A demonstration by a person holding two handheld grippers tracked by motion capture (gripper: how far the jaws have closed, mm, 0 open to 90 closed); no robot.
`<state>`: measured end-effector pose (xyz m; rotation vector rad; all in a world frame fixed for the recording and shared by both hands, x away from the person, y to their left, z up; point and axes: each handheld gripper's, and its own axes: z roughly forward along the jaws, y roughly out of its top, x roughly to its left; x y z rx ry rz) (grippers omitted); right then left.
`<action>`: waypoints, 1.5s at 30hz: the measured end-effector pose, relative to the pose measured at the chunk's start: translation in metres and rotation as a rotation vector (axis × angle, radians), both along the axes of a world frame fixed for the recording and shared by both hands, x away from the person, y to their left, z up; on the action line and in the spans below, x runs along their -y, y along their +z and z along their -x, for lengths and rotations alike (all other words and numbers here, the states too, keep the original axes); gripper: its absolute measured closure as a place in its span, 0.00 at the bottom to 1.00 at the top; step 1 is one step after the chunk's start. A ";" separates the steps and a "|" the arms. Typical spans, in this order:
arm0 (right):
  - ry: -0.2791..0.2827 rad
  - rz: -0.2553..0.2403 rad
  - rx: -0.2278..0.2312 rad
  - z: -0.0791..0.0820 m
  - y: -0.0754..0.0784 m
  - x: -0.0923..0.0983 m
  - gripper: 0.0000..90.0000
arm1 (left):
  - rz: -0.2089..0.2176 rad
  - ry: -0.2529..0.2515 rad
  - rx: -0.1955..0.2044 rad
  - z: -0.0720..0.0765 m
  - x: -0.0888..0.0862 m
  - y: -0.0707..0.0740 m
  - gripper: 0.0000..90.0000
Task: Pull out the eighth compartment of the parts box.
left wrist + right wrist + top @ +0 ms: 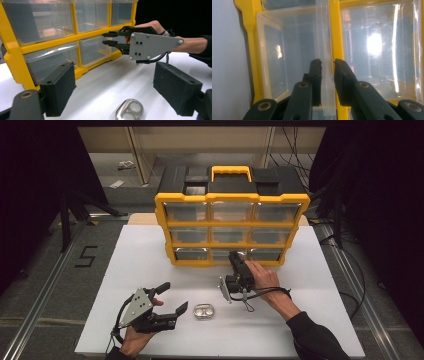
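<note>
A yellow and black organizer (231,197) with clear drawers stands at the back of the white table (135,265). My right gripper (234,255) reaches level into its bottom middle drawer (219,254). In the right gripper view, the gripper (327,63) has its pads closed on the drawer's clear handle lip (325,37). In the left gripper view, the same right gripper (106,38) meets that drawer (93,50). My left gripper (176,296) hovers open near the front of the table. A small shiny case (203,311) with two round recesses lies just right of it, below the open left gripper (117,87) at the case (130,110).
The organizer has a yellow carry handle (230,170) on top. All the drawers look clear. White tabletop lies bare to the left and right of the organizer. Dark stands and cables (345,240) flank the table on the floor.
</note>
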<state>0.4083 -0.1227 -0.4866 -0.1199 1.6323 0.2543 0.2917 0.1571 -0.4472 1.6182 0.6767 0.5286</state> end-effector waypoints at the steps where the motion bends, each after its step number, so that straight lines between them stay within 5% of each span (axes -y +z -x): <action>1: -0.003 -0.001 -0.003 0.001 0.000 0.000 0.86 | -0.002 0.000 0.000 0.000 0.000 0.000 0.19; 45: 0.084 0.055 0.022 0.039 -0.001 0.010 0.87 | 0.004 0.004 0.000 0.000 0.000 0.000 0.19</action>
